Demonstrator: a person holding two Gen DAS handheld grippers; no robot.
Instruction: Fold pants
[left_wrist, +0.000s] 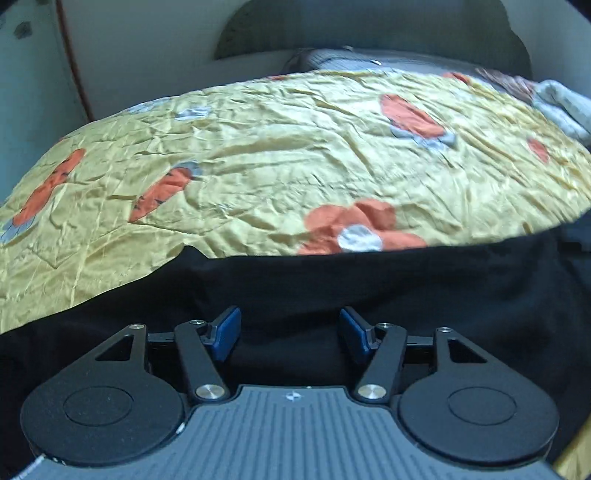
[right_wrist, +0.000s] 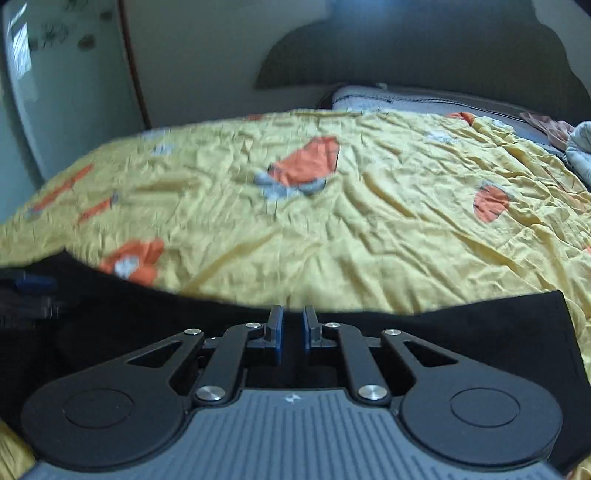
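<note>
Black pants (left_wrist: 369, 288) lie on a bed covered with a yellow sheet with orange flowers (left_wrist: 258, 147). My left gripper (left_wrist: 290, 332) is open, its blue pads wide apart just above the black cloth. In the right wrist view the pants (right_wrist: 461, 332) spread across the near part of the bed. My right gripper (right_wrist: 293, 328) is nearly closed on the upper edge of the black cloth, which runs between its blue pads. The left gripper (right_wrist: 33, 288) shows blurred at the far left of the right wrist view.
The yellow sheet (right_wrist: 369, 221) covers the bed ahead. A grey pillow (right_wrist: 406, 99) and a bundle of light cloth (right_wrist: 580, 147) lie at the far right corner. A wall and a headboard stand behind the bed; a white door (right_wrist: 66, 92) is at the left.
</note>
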